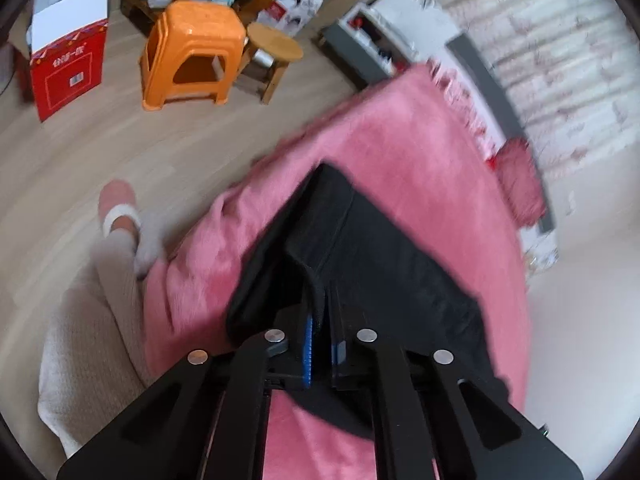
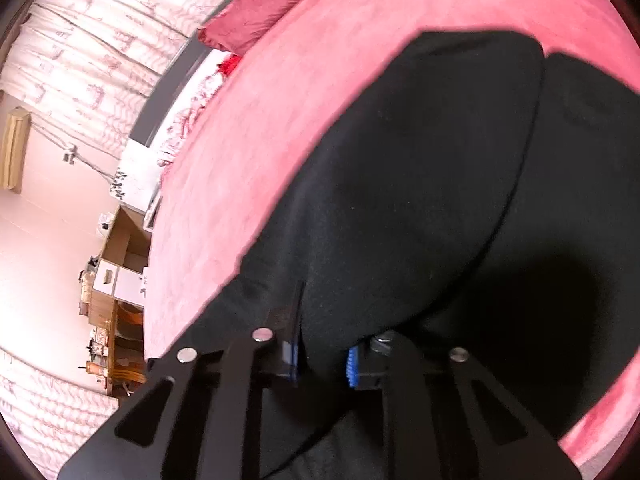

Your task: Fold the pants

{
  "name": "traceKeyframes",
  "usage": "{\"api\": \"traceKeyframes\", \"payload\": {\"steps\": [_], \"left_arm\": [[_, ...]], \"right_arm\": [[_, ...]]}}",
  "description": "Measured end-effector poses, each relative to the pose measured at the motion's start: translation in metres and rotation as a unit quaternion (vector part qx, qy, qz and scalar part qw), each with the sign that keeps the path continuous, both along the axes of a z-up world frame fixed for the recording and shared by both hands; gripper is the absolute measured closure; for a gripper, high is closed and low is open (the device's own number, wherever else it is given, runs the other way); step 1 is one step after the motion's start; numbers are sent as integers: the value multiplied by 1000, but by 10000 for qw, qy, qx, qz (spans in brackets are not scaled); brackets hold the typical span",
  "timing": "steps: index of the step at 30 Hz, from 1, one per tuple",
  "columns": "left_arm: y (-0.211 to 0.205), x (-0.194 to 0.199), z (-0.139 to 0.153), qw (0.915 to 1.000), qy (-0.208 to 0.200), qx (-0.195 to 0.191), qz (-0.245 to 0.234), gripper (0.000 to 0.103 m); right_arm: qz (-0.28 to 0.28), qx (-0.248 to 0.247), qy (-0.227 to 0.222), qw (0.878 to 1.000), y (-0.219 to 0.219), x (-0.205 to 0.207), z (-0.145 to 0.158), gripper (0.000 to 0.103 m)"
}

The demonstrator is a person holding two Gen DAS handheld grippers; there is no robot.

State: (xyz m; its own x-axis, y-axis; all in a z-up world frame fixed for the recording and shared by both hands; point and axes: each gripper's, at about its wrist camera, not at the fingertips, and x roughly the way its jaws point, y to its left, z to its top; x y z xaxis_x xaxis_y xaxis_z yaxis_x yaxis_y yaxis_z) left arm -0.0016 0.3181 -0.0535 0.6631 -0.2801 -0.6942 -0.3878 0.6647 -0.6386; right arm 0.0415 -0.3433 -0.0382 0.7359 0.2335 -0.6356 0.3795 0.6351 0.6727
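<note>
Both grippers (image 1: pixel 320 354) (image 2: pixel 322 364) pinch blk pants (image 1: pixel 384 248).

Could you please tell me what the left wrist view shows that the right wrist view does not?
Only the left wrist view shows the orange stool, the red box and a slippered foot. Only the right wrist view shows the wooden shelf. Both show the black pants on the pink blanket, each gripper, left and right, shut on fabric.

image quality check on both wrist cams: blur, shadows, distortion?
Left wrist: motion smear on the pink blanket edge and far clutter; black pants near the left gripper fairly sharp; heavy fisheye bowing. Right wrist: sharper, but the pants lose detail in deep shadow right of the right gripper; curtains bright.
</note>
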Motion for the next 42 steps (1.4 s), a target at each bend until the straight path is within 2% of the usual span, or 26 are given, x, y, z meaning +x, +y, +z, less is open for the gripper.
{"api": "traceKeyframes", "payload": {"steps": [2, 5, 7, 8, 11, 13, 15, 18, 21, 22, 23, 25, 27, 31, 36, 38, 39, 40, 41, 42], "left_arm": [[8, -5, 16, 9995, -303, -14, -22, 99], [8, -8, 23, 9984, -394, 398, -109, 99], [5, -10, 7, 9974, -126, 682, -200, 99], [3, -10, -2, 9969, 44, 749, -236, 99], [-5, -12, -20, 9937, 285, 1025, -353, 99], [-9, -13, -15, 9901, 211, 1299, -498, 99], [-16, -13, -5, 9854, 130, 1599, -569, 99], [-19, -14, 3, 9846, 69, 1717, -318, 97], [-27, -15, 20, 9833, -299, 1797, -66, 77], [-32, -16, 28, 9811, -514, 1865, -47, 66], [-41, -16, 38, 9768, -787, 1990, -73, 55], [-63, -12, 54, 9672, -1244, 2199, -243, 45], [-82, -4, 57, 9629, -1444, 2223, -504, 41], [-128, 33, 33, 9614, -1333, 2061, -1248, 38], [-174, 69, -18, 9610, -793, 1880, -1865, 38], [-188, 73, -34, 9562, -581, 1944, -2111, 38], [-192, 73, -39, 9510, -520, 2110, -2199, 38], [-195, 72, -41, 9467, -515, 2244, -2253, 38], [-200, 71, -42, 9369, -548, 2490, -2392, 37], [-202, 68, -43, 9325, -570, 2592, -2450, 36]], "right_arm": [[76, -44, -264, 9996, 2, -16, 19, 89], [198, -262, -297, 9990, 5, -38, 27, 89], [290, -495, -49, 9983, 9, -49, 13, 89], [268, -456, 65, 9986, 6, -54, 4, 89], [2, 54, 336, 9994, -6, -54, -28, 89], [-33, 130, 439, 9989, -8, -53, -36, 89], [59, -6, 375, 9993, -8, -52, -31, 86], [115, -89, 371, 9992, -6, -51, -29, 84], [140, 20, 327, 9994, -8, -51, -30, 77], [173, 87, 264, 9995, -7, -48, -28, 71], [228, 133, 191, 9995, -6, -46, -27, 64], [278, 147, 30, 9995, -5, -43, -21, 58], [255, 135, -91, 9995, -10, -40, -16, 58], [-232, 215, -197, 9993, -41, -38, -17, 57], [-938, 578, -299, 9935, -90, -42, -28, 57], [-1181, 657, -336, 9903, -110, -44, -31, 59], [-1292, 713, -367, 9884, -119, -45, -33, 60], [-1355, 756, -383, 9871, -126, -45, -34, 67], [-1435, 826, -371, 9855, -135, -44, -36, 80], [-1469, 879, -351, 9846, -141, -45, -37, 88]]}}
